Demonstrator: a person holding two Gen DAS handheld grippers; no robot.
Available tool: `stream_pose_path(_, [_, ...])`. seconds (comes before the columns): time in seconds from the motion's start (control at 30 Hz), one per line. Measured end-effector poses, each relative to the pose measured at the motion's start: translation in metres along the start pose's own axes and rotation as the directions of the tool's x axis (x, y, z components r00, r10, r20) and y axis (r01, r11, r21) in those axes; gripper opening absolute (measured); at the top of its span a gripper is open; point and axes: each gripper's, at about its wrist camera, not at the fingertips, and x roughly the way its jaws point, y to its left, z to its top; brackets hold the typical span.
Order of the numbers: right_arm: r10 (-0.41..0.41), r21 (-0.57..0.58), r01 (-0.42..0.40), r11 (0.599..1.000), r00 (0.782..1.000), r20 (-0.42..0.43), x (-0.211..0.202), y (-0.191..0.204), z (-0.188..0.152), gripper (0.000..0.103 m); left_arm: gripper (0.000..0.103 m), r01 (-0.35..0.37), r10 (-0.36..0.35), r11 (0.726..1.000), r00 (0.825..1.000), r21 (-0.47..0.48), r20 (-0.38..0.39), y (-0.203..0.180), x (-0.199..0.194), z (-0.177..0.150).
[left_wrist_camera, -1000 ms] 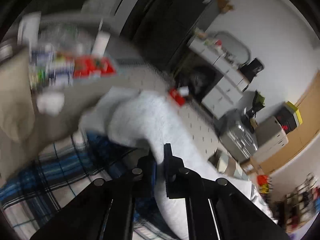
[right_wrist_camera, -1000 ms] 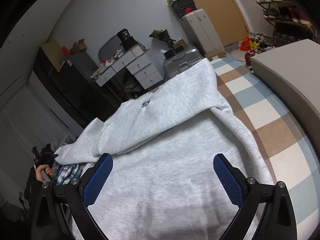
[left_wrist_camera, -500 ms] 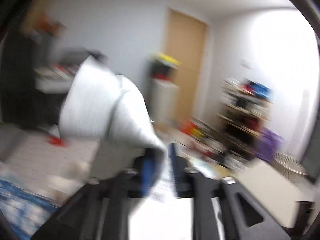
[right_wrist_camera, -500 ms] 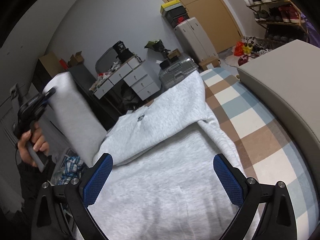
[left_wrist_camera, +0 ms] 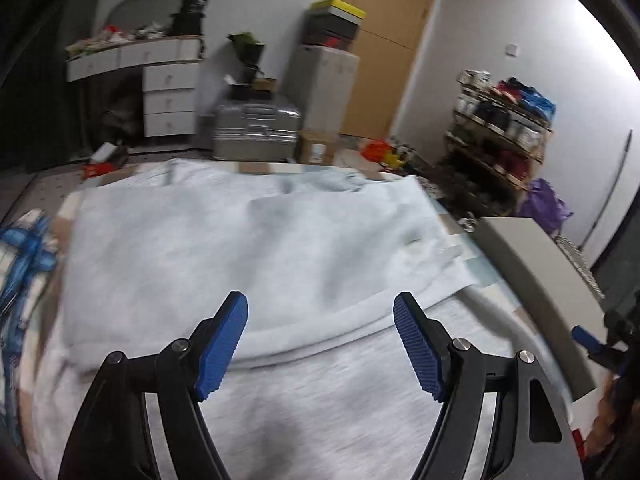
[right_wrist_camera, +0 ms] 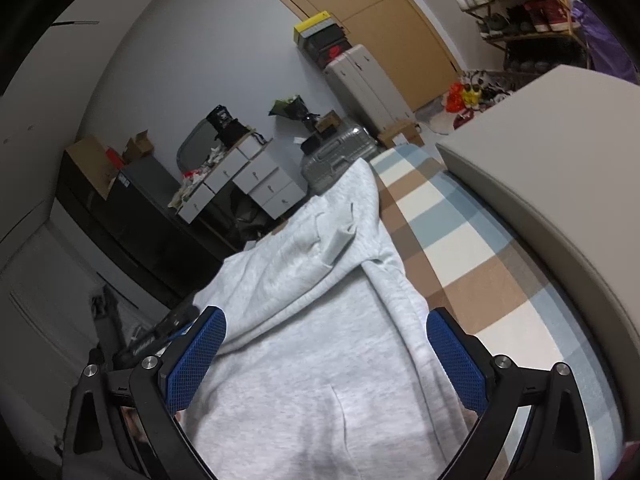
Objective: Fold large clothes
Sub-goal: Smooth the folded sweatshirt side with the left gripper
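- I can read no text, label, brand name, number or sign from either of my wrist views.
- The black item (right_wrist_camera: 225, 122) on the white drawer unit (right_wrist_camera: 256, 184) carries a pale mark, too small and too blurred for me to make out.
- The stacked boxes (left_wrist_camera: 334, 22) on the pale cabinet (left_wrist_camera: 326, 80) show colour only: yellow, black and a red patch, with no legible lettering.
- The cardboard box (left_wrist_camera: 316, 150) on the floor has a pale sticker; I cannot read its print.
- The shoe rack (left_wrist_camera: 500, 132) holds coloured items on which I can make out no wording.
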Motion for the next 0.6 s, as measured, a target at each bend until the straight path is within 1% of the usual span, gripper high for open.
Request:
stream_pose_path(0.07, [-0.018, -0.022, 0.017, 1.000, 1.000, -0.026, 0.008, 0.004, -0.003, 0.102, 0.072, -0.050, 0.050, 0.999, 0.999, -0.010, 0.001, 0.012, -0.003, -0.015])
stream_pose_path(0.17, [-0.026, -0.046, 0.023, 0.999, 0.998, -0.055, 0.014, 0.008, -0.008, 0.102, 0.072, -0.070, 0.070, 0.997, 0.998, -0.025, 0.008, 0.007, 0.005, -0.022])
stream_pose_path(0.2, [-0.031, -0.051, 0.028, 0.998, 0.998, -0.063, 0.017, 0.011, -0.009, 0.102, 0.072, -0.065, 0.066, 0.997, 0.998, -0.045, 0.017, 0.011, 0.004, -0.023])
stream_pose_path(0.27, [-0.028, -0.060, 0.024, 0.998, 0.997, -0.070, 0.023, 0.017, -0.007, 0.102, 0.072, -0.032, 0.034, 0.996, 0.999, -0.088, 0.032, 0.014, 0.002, -0.021])
stream_pose_path(0.3, [-0.023, -0.066, 0.018, 0.998, 0.997, -0.076, 0.029, 0.022, -0.003, 0.102, 0.072, -0.018, 0.022, 0.994, 0.999, -0.106, 0.040, 0.015, 0.002, -0.019])
stream_pose_path(0.37, [-0.051, -0.056, 0.046, 0.997, 0.994, -0.092, 0.045, 0.031, 0.012, 0.102, 0.072, 0.008, -0.002, 0.992, 0.999, -0.125, 0.050, 0.015, 0.005, -0.019])
stream_pose_path(0.4, [-0.065, -0.045, 0.060, 0.997, 0.993, -0.099, 0.055, 0.035, 0.023, 0.102, 0.072, 0.008, -0.003, 0.991, 0.999, -0.132, 0.041, 0.015, 0.011, -0.022])
stream_pose_path(0.43, [-0.072, -0.036, 0.069, 0.997, 0.993, -0.097, 0.065, 0.037, 0.032, 0.102, 0.072, 0.003, 0.001, 0.991, 1.000, -0.135, 0.026, 0.021, 0.010, -0.027])
stream_pose_path(0.47, [-0.082, -0.025, 0.080, 0.996, 0.992, -0.093, 0.076, 0.039, 0.041, 0.102, 0.072, -0.014, 0.013, 0.991, 1.000, -0.136, -0.009, 0.019, 0.016, -0.028])
stream_pose_path(0.5, [-0.090, -0.008, 0.090, 0.996, 0.991, -0.101, 0.093, 0.038, 0.051, 0.102, 0.072, -0.017, 0.010, 0.990, 0.999, -0.141, -0.052, 0.018, 0.025, -0.027])
stream_pose_path(0.6, [-0.108, 0.079, 0.123, 0.989, 0.979, -0.173, 0.141, 0.027, 0.067, 0.099, 0.072, 0.005, -0.022, 0.986, 0.995, -0.169, -0.095, 0.019, 0.035, -0.027])
